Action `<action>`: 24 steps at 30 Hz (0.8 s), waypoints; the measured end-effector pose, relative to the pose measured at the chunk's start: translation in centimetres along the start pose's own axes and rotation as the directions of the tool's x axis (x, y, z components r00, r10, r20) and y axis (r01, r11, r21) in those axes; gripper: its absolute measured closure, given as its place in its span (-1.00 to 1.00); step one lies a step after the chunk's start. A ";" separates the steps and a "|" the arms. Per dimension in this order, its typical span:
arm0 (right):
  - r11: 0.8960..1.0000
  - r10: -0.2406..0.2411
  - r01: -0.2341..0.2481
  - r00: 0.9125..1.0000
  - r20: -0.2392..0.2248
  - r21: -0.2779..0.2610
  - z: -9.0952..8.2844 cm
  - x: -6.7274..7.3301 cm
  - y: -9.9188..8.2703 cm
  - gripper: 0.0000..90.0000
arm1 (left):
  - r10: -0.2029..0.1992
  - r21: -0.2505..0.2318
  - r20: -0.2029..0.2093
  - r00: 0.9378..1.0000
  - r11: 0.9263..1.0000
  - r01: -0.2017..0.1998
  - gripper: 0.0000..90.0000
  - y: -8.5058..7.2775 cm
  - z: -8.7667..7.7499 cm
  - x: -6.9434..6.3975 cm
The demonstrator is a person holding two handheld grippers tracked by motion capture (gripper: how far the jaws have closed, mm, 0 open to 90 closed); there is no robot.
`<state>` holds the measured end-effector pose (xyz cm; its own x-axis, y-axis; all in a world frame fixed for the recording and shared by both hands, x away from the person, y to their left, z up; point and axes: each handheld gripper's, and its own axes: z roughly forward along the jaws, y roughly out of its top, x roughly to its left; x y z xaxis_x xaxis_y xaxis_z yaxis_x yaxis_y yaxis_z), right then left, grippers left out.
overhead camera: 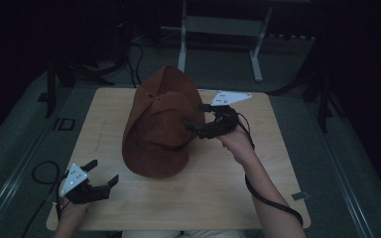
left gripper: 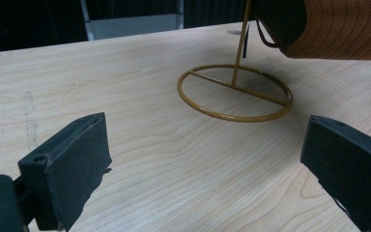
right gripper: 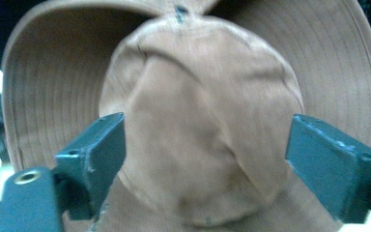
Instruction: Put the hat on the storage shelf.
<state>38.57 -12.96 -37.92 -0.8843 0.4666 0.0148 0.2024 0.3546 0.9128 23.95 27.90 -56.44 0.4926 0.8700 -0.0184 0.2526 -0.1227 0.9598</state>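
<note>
A brown wide-brimmed hat (overhead camera: 158, 129) hangs tilted over the middle of the wooden table (overhead camera: 273, 168). In the left gripper view its brim (left gripper: 338, 29) sits above a gold wire stand (left gripper: 234, 92) with a ring base and a thin upright rod. My right gripper (overhead camera: 194, 118) is at the hat's right side, open, its jaws spread wide on either side of the crown (right gripper: 198, 111); whether they touch it I cannot tell. My left gripper (overhead camera: 102, 173) rests low at the table's front left corner, open and holding nothing, facing the stand from a distance (left gripper: 205, 179).
A white metal frame (overhead camera: 218, 25) stands on the floor behind the table. Dark stands flank the table at left and right. A black cable (overhead camera: 42, 173) loops on the floor by the left edge. The room is dim.
</note>
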 end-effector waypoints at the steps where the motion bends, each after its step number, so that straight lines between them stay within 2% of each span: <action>1: 1.000 0.006 -0.006 1.000 -0.003 -0.002 -0.1 -0.2 -0.5 -0.68 | 0.000 0.000 0.000 1.000 1.000 0.000 -0.91 0.0 0.0 0.0; 2: 1.000 0.006 -0.006 1.000 -0.003 -0.002 -0.1 -0.2 -0.5 -0.68 | 0.000 0.002 0.000 1.000 1.000 0.000 -0.91 0.0 0.0 0.0; 3: 1.000 0.008 -0.008 1.000 0.002 0.009 -0.4 -0.5 -1.5 -0.68 | 0.000 0.000 0.002 1.000 1.000 0.000 -0.91 0.0 0.0 0.0; 5: 1.000 0.011 -0.011 1.000 0.009 0.012 -0.6 -0.6 -1.9 -0.68 | 0.000 0.003 0.003 1.000 1.000 0.000 -0.91 0.0 0.0 0.0; 6: 1.000 0.023 -0.023 1.000 0.016 0.005 -0.9 -0.9 -2.8 -0.68 | -0.001 0.003 0.004 1.000 1.000 0.001 -0.91 -0.1 0.1 -0.1; 13: 0.999 0.025 -0.026 0.998 0.064 0.023 -1.9 -1.6 -6.0 -0.69 | -0.001 0.012 0.005 1.000 1.000 0.001 -0.91 -0.1 0.2 -0.1; 17: 0.999 0.042 -0.044 0.996 0.084 0.026 -2.5 -2.1 -7.9 -0.69 | 0.000 0.016 0.006 1.000 1.000 0.000 -0.91 -0.2 0.3 -0.1; 18: 0.999 0.042 -0.044 0.996 0.084 0.026 -2.5 -2.1 -7.9 -0.69 | -0.001 0.014 0.007 1.000 1.000 0.001 -0.91 -0.2 0.3 -0.1; 19: 0.998 0.047 -0.051 0.995 0.087 0.040 -2.7 -2.3 -8.9 -0.69 | -0.001 0.016 0.005 1.000 1.000 0.001 -0.91 -0.2 0.3 -0.1; 24: 0.996 0.067 -0.072 0.993 0.095 0.051 -3.0 -2.7 -11.1 -0.69 | -0.002 0.024 0.010 1.000 1.000 0.001 -0.91 -0.3 0.4 -0.1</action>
<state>37.49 -20.59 -46.83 -0.8246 0.5645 0.0373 0.2869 0.3606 0.8875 24.14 27.64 -56.86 0.5006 0.8654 -0.0227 0.2731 -0.1330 0.9527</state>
